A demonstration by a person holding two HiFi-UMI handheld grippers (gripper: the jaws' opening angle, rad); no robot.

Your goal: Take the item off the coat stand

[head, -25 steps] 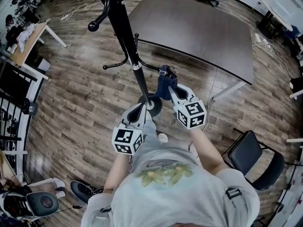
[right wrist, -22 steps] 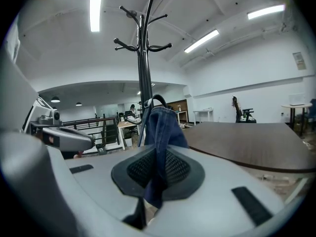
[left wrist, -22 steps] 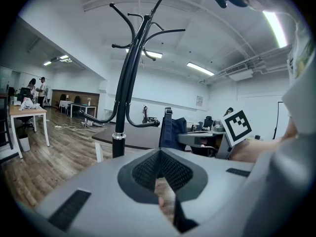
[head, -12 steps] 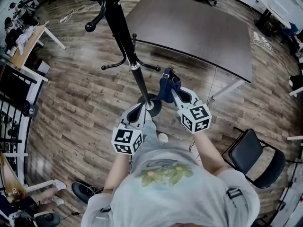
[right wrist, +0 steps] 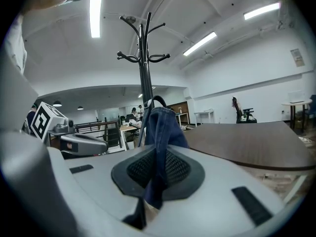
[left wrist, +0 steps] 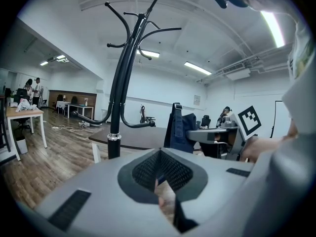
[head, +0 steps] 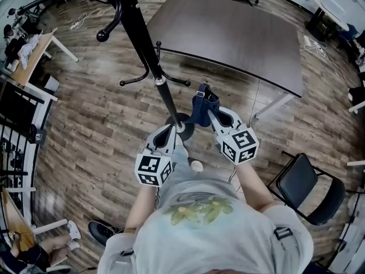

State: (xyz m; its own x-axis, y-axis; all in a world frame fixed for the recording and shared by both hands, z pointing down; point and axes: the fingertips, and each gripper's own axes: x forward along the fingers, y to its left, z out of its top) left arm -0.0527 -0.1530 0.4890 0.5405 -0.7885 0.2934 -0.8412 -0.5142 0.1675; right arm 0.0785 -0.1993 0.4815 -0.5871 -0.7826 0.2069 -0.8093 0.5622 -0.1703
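Here right gripper pinches blue cloth upright.

Coat stand pole just ahead; table beyond

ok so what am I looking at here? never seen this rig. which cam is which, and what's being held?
There is no robot here: a person holds a hand-held gripper in each hand, each carrying a cube with square markers. The top-down picture comes from a camera on the person's head. The other two come from cameras riding on the grippers, looking along their jaws.

The right hand-held gripper is shut on a dark blue fabric item, which looks clear of the hooks of the coat stand. The left hand-held gripper sits by the stand's pole, jaws together, with nothing visibly held.

Everything stands on a wood floor. Beyond the stand is a dark table, and a black chair is on the person's right.
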